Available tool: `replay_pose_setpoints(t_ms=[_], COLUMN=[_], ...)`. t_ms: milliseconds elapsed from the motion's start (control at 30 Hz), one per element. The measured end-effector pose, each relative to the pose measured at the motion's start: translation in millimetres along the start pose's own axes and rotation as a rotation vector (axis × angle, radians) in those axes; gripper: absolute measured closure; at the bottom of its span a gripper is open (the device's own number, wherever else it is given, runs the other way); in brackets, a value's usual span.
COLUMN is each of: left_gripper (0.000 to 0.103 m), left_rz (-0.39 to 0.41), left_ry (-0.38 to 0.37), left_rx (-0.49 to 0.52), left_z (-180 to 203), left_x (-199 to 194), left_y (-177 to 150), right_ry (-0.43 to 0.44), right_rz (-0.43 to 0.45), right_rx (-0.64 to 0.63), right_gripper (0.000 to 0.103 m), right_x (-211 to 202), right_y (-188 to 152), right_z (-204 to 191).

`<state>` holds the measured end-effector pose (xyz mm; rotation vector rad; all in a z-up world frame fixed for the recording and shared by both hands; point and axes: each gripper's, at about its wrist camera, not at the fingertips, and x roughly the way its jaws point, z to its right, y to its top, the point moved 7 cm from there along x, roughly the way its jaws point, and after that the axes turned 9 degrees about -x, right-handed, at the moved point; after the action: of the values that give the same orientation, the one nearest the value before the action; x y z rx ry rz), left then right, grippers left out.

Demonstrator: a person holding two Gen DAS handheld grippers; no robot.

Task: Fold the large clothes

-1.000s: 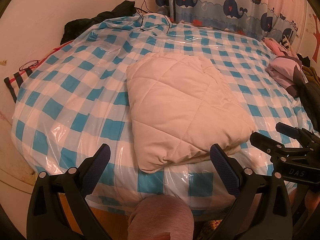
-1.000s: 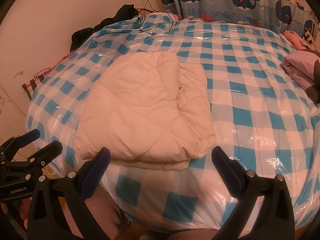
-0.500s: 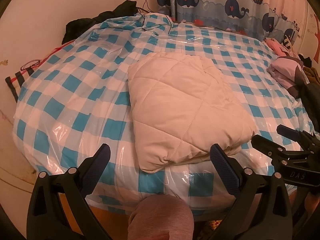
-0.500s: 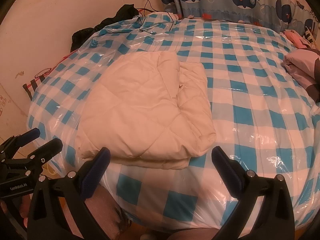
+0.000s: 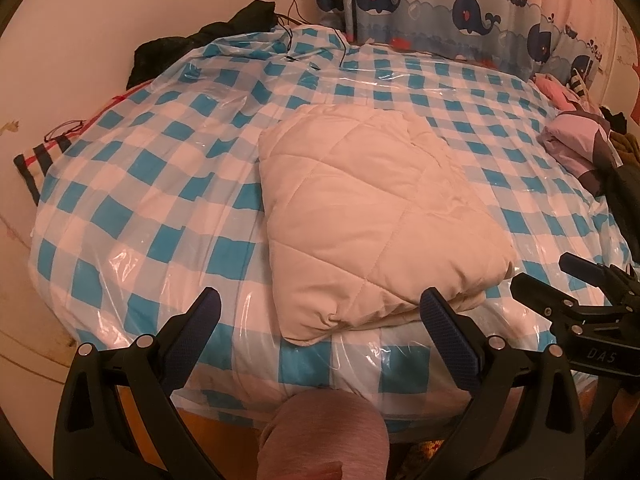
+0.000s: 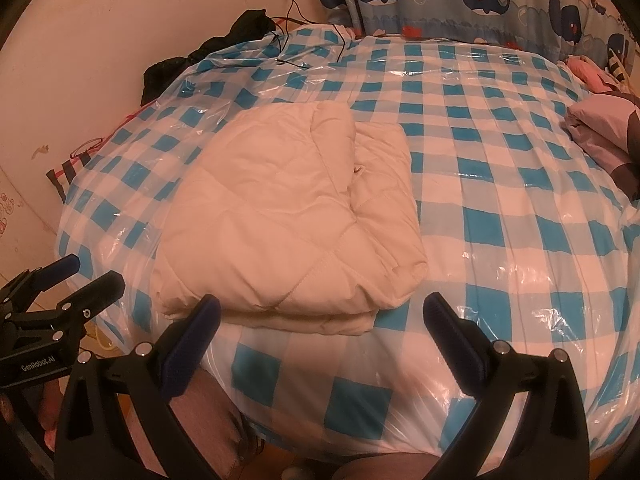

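While both grippers hang off the near edge of the bed, nothing sits between their fingers.

Left gripper (image 5: pixel 318 322): jaws spread wide, empty, held above the bed's near edge; its right fingertip (image 5: pixel 434 304) overlaps the front edge of the quilted garment in the left wrist view, though contact cannot be told.

Right gripper (image 6: pixel 320 320): jaws spread wide, empty, aimed at the bed just right of the garment's near corner; it also shows at the right edge of the left wrist view.

Cream quilted garment (image 5: pixel 376 216): folded into a thick, roughly rectangular bundle, lying flat near the front edge of the bed, left of centre in the right wrist view; a narrower folded layer shows along its right side.

Bed (image 6: pixel 500 208): covered by a blue-and-white checked sheet under clear plastic film, which bears the garment.

Pile of clothes (image 5: pixel 576 148): pink, lilac and dark pieces at the bed's far right, well apart from the garment.

Dark garment (image 6: pixel 224 52): bunched at the far left corner by the wall.

Whale curtain (image 5: pixel 460 12): hangs behind the bed.

Person's knee (image 5: pixel 324 436): below, between the left gripper's fingers.
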<state>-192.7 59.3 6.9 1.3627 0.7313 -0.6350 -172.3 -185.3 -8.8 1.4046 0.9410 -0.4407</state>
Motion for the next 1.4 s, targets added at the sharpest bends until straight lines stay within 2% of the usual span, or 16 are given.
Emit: replay_pose_setpoints(t_ms=[833, 1400], left_gripper=[0.007, 0.007], left_rz=[-0.031, -0.035], left_ry=[0.000, 0.005], left_rx=[0.008, 0.006], left_z=[-0.2, 5.0], left_x=[-1.9, 0.4], left_y=[-12.3, -8.5], right_ry=[0.008, 0.016], right_rz=[-0.001, -0.002], right_rx=[0.006, 0.008], right_gripper=[0.005, 0.005], right_x=[-1.1, -1.8], right_y=[-0.8, -0.9], right_z=[0.3, 5.2])
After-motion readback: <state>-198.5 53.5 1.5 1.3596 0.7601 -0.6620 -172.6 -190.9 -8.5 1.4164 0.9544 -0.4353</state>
